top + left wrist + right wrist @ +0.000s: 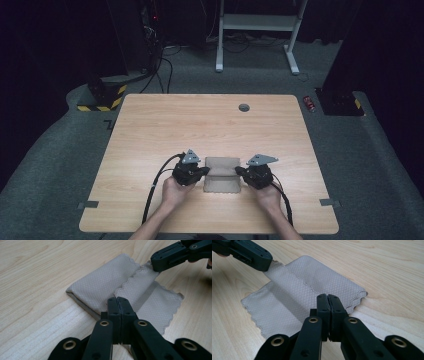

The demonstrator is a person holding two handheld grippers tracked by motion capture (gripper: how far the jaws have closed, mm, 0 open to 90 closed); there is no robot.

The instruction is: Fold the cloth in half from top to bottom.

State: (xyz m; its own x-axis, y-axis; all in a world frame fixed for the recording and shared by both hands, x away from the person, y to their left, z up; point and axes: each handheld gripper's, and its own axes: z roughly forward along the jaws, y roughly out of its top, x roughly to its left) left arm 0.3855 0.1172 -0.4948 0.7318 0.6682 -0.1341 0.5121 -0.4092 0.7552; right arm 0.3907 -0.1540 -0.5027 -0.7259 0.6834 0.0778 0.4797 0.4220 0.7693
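A beige cloth (222, 176) with a diamond weave and scalloped edges lies partly folded on the wooden table (200, 125), near its front edge. My left gripper (205, 171) is shut on the cloth's left side, and my right gripper (239, 172) is shut on its right side. In the left gripper view the jaws (117, 299) pinch a scalloped edge of the cloth (100, 287), and the right gripper (155, 265) grips the far end of the same fold. In the right gripper view the gripper (328, 296) holds the cloth (287, 302), a raised ridge running to the left gripper (265, 263).
A round cable hole (244, 107) sits near the table's far edge. Grey tape tabs mark the front left (88, 204) and front right (330, 202). On the floor beyond are a red can (310, 103), a white desk frame (257, 22) and a yellow-black striped base (102, 97).
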